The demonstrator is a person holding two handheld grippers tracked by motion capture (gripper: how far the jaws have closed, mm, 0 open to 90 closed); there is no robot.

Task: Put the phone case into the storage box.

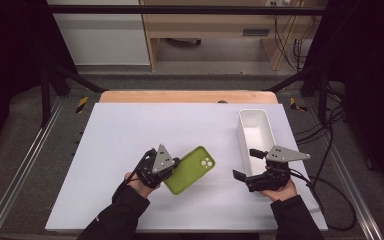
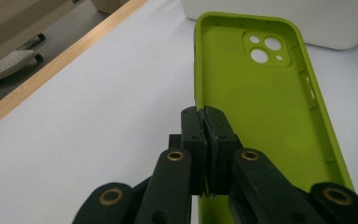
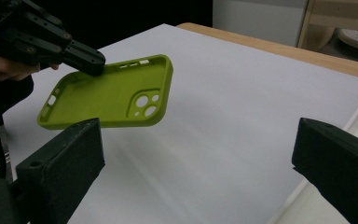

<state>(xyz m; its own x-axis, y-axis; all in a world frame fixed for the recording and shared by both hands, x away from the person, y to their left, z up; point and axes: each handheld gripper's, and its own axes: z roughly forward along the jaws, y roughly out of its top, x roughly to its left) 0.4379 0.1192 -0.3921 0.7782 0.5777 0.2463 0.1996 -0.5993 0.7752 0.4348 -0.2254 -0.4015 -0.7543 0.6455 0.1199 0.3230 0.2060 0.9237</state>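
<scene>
Lime-green, the phone case [image 1: 190,170] hangs clear of the white table [image 1: 130,130], its side wall pinched in the left gripper [image 1: 172,167] (camera cutouts far end). The right gripper [image 1: 246,165] gapes, holding nothing, beside the white bin [image 1: 257,131].

Matt green rubbery phone case [image 2: 261,112]; smooth white plastic bin [image 1: 256,131].
</scene>
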